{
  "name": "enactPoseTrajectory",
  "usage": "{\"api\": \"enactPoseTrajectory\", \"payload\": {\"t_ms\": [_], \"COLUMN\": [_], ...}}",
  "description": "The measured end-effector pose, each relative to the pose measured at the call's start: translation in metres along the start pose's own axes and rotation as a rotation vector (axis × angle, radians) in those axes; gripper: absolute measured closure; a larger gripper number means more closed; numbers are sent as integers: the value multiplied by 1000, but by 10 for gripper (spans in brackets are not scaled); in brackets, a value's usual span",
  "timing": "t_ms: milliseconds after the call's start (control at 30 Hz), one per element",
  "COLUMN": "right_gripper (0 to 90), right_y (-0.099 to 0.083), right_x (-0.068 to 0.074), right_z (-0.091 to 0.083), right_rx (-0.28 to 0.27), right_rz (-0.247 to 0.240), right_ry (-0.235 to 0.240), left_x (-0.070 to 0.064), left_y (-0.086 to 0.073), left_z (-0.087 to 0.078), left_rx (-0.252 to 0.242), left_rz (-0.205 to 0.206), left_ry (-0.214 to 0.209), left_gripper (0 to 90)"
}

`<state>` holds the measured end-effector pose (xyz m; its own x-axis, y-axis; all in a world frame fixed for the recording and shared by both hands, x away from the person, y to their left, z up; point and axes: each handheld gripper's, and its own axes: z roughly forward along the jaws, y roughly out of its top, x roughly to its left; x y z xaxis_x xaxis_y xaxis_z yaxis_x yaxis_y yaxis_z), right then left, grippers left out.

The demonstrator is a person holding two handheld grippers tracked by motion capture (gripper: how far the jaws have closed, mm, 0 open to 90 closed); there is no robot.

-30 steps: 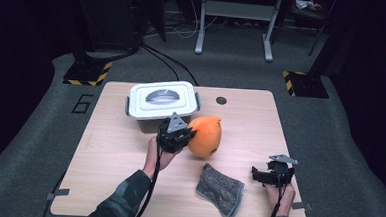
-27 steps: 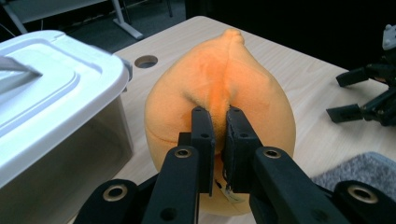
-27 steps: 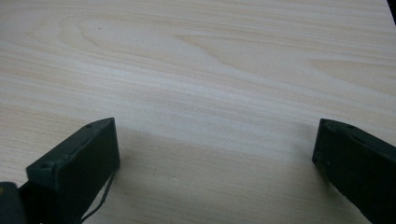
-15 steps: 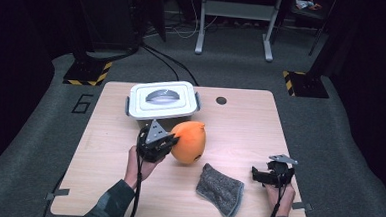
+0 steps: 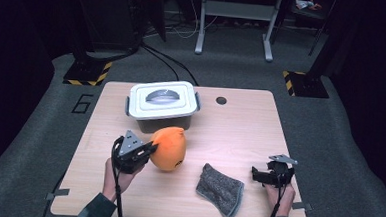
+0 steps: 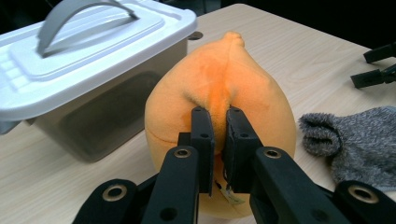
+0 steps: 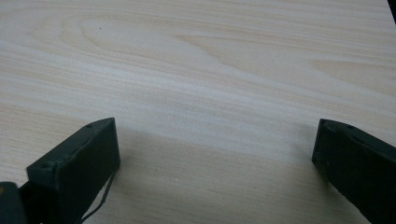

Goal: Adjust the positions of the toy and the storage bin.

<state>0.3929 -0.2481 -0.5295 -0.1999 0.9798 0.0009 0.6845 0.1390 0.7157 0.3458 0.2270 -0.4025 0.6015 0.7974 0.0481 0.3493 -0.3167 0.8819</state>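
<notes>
Orange plush sits mid-table just in front of the lidded bin; my left gripper pinches its fabric. Right gripper idle, jaws wide. Carry step; next, probably unlid the bin.

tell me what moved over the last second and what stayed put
The left hand-held gripper, shut on the orange plush toy, pulled it toward the person and to their left, away from the lidded box. The right hand-held gripper, jaws open, the grey sock and the box stayed put.
</notes>
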Motion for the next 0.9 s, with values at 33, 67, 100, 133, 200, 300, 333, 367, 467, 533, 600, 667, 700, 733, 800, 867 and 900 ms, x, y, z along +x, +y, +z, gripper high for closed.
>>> {"api": "enactPoseTrajectory", "payload": {"t_ms": [33, 67, 100, 133, 200, 300, 333, 367, 467, 533, 600, 667, 700, 733, 800, 867, 900], "right_gripper": [0, 0, 0, 0, 0, 0, 0, 0, 0, 0, 0, 0, 0, 0, 0, 0, 0], "right_y": [0, 0, 0, 0, 0, 0, 0, 0, 0, 0, 0, 0, 0, 0, 0, 0, 0], "right_x": [0, 0, 0, 0, 0, 0, 0, 0, 0, 0, 0, 0, 0, 0, 0, 0, 0], "right_z": [0, 0, 0, 0, 0, 0, 0, 0, 0, 0, 0, 0, 0, 0, 0, 0, 0], "right_rx": [0, 0, 0, 0, 0, 0, -1, -1, 0, 0, 0, 0, 0, 0, 1, 0, 1], "right_rz": [0, 0, 0, 0, 0, -1, 1, 1, 0, 0, 0, 0, 0, 0, -3, -1, -3], "right_ry": [0, 0, 0, 0, 0, 0, 0, 0, 0, 0, 0, 0, 0, 0, 1, 0, 1], "left_x": [1, 2, 3, 4, 5, 9, 10, 11, 14, 16, 19, 23, 24, 26, 31, 36, 39], "left_y": [-2, -3, -5, -7, -10, -17, -20, -22, -30, -35, -40, -44, -46, -48, -52, -57, -60], "left_z": [-3, -6, -9, -12, -18, -24, -26, -28, -34, -38, -43, -48, -50, -52, -55, -56, -56], "left_rx": [-1, -7, -6, -5, -3, -9, -10, -8, 1, -2, 4, 5, 8, 9, 26, 39, 52], "left_rz": [0, -7, -10, -13, -18, -43, -51, -57, -78, -100, -119, -135, -145, -154, -171, -193, -198], "left_ry": [8, 14, 18, 26, 34, 50, 56, 60, 77, 91, 97, 109, 118, 120, 140, 160, 165], "left_gripper": [837, 837, 837, 836, 836, 836, 836, 836, 835, 835, 835, 835, 835, 834, 834, 833, 832]}}
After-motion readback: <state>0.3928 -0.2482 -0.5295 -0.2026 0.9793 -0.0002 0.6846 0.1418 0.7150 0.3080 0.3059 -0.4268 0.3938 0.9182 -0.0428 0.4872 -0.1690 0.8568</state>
